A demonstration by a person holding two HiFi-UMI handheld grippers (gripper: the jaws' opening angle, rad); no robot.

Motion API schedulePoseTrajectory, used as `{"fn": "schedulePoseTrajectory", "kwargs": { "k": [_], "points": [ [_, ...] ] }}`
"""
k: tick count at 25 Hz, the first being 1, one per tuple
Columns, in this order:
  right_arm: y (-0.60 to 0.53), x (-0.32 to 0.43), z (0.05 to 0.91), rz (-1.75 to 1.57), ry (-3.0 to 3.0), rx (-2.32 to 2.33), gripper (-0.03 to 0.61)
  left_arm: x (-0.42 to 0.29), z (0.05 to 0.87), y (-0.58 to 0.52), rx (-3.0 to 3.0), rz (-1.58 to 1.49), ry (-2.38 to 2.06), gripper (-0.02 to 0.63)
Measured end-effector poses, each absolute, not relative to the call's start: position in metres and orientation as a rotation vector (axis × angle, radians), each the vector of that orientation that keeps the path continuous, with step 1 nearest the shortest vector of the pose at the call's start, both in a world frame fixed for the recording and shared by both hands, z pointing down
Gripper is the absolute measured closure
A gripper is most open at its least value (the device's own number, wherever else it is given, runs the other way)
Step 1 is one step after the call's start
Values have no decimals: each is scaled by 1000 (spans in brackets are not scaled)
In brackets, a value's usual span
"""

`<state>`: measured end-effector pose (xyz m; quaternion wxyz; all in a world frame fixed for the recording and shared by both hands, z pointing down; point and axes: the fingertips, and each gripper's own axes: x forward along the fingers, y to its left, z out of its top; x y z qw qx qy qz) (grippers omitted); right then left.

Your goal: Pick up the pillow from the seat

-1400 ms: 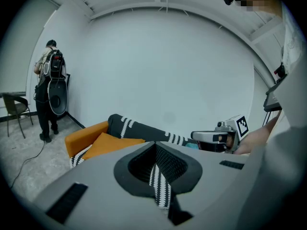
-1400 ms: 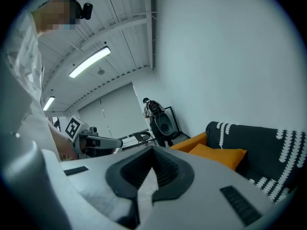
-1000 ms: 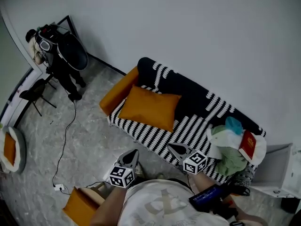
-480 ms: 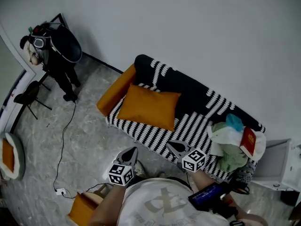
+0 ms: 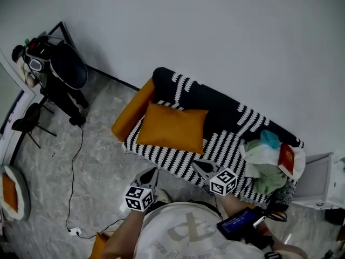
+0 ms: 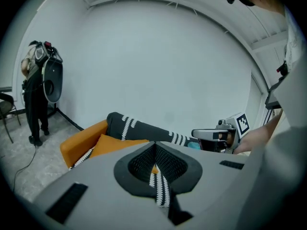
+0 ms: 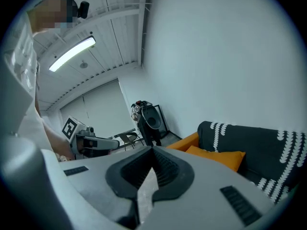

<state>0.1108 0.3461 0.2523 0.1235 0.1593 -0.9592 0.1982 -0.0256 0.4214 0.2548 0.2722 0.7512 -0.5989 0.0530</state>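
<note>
1. The left claw (image 5: 149, 176) is shut tight with nothing in it. The right claw (image 5: 204, 169) is shut and empty too.
2. Both claws hang in the air in front of the sofa (image 5: 215, 106) and do not touch it.
3. The orange pillow (image 5: 172, 127) lies on the striped seat (image 5: 218, 149), at the sofa's left end. It leans on the dark back. It is past the tips of both claws and well apart from them.
4. In the left gripper view, the orange pillow (image 6: 114, 145) peeks out just left of the shut tips. This view also shows the right claw (image 6: 218, 134) off to the side.
5. In the right gripper view, the orange pillow (image 7: 216, 156) sits to the right of the tips. Only this view shows the long ceiling light (image 7: 72, 53).
6. Only the head view shows the pile of clothes (image 5: 264, 171) at the sofa's right end.
</note>
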Motion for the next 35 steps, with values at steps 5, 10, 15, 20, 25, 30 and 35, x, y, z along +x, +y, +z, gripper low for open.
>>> {"fn": "schedulePoseTrajectory", "kwargs": {
  "k": [5, 10, 15, 20, 25, 30, 35],
  "points": [
    [341, 94, 250, 558, -2785, 527, 566, -51, 251, 411, 2065, 144, -1582, 606],
    [339, 78, 248, 557, -2776, 587, 566, -77, 254, 412, 2070, 152, -1570, 606],
    [338, 67, 255, 542, -2740, 580, 565, -98, 254, 417, 2046, 119, -1618, 604],
    [326, 59, 255, 561, -2743, 602, 565, -107, 260, 415, 2026, 127, -1640, 604],
    [305, 52, 264, 605, -2740, 624, 565, -115, 265, 392, 2016, 149, -1626, 606],
    [266, 43, 268, 635, -2736, 649, 566, -125, 269, 358, 2000, 175, -1607, 604],
    [238, 46, 277, 656, -2722, 671, 566, -129, 277, 329, 1996, 203, -1594, 605]
  ]
}}
